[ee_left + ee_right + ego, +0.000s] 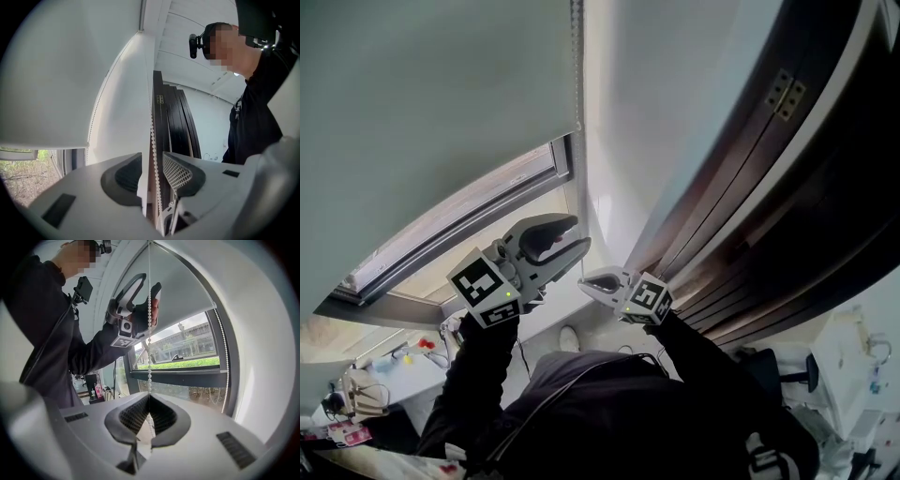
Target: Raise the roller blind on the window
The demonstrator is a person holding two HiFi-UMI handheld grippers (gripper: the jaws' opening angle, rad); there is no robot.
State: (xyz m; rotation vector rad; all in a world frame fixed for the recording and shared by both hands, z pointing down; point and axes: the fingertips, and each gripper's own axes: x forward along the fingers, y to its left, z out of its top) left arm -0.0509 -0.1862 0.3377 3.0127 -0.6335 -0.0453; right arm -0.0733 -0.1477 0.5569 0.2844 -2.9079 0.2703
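Though beside blind edge, chain apart.

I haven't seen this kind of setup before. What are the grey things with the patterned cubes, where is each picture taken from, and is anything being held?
There is no robot here. A person holds a hand-operated gripper in each hand, and the patterned cubes are part of those grippers. The head view comes from a camera on the person's head. The other two cameras ride on the grippers and look along their jaws. The person stands at a window with a partly lowered roller blind. The right gripper is shut on the blind's bead chain. The left gripper, further up that chain, has its jaws apart. The chain runs between them but is not pinched.
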